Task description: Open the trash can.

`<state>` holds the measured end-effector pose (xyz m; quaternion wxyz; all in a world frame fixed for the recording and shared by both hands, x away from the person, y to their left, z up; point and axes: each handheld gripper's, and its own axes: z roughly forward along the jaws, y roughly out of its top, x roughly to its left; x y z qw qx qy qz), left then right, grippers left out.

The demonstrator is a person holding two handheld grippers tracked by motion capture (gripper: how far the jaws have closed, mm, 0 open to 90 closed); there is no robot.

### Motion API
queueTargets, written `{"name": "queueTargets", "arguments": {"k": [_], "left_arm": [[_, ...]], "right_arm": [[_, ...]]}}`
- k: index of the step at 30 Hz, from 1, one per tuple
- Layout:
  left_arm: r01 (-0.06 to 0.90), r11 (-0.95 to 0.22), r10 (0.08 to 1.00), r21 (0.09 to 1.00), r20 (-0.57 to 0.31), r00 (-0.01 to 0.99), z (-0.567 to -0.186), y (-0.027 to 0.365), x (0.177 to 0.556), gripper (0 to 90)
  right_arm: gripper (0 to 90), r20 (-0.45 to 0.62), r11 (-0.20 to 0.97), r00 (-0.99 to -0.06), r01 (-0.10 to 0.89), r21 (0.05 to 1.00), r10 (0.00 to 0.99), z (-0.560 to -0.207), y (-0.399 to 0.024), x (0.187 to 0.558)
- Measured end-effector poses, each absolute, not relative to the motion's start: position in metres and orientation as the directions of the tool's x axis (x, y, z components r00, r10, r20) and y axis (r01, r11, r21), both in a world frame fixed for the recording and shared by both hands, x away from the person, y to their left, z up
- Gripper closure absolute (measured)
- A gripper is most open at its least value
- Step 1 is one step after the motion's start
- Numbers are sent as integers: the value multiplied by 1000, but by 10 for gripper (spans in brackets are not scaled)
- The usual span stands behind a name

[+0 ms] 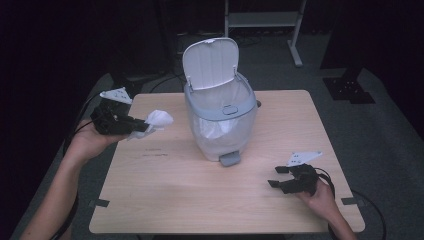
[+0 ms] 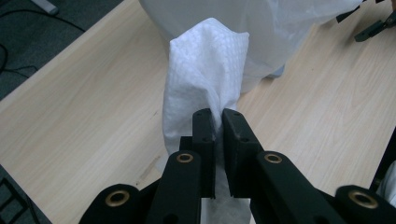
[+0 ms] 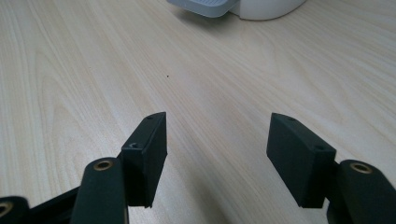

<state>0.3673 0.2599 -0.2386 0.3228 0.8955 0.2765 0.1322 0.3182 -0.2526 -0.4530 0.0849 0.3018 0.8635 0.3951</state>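
A white crumpled paper towel (image 1: 158,120) hangs above the table's left side, pinched between the jaws of my left gripper (image 1: 142,126). In the left gripper view the towel (image 2: 205,79) rises out of the shut jaws of that gripper (image 2: 218,122). A small white pedal bin (image 1: 220,120) with a grey rim stands in the table's middle, its lid (image 1: 210,62) tipped up and a plastic liner inside. My right gripper (image 1: 276,177) rests low at the front right, its jaws wide apart over bare wood (image 3: 217,135). The bin's grey pedal (image 3: 201,6) shows at the top of the right gripper view.
The light wooden table (image 1: 165,195) has bare wood in front of the bin and to its right. Dark floor, cables and a white frame (image 1: 262,20) lie behind the table. The person's forearms come in at both lower corners.
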Motion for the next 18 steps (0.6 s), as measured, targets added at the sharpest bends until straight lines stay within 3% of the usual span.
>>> {"name": "queueTargets", "arguments": {"k": [18], "left_arm": [[385,-651,566,654,82,820,-197,245,381,837]], "right_arm": [[363,97,492,-797,458,740,596,-452,-257,317]]}}
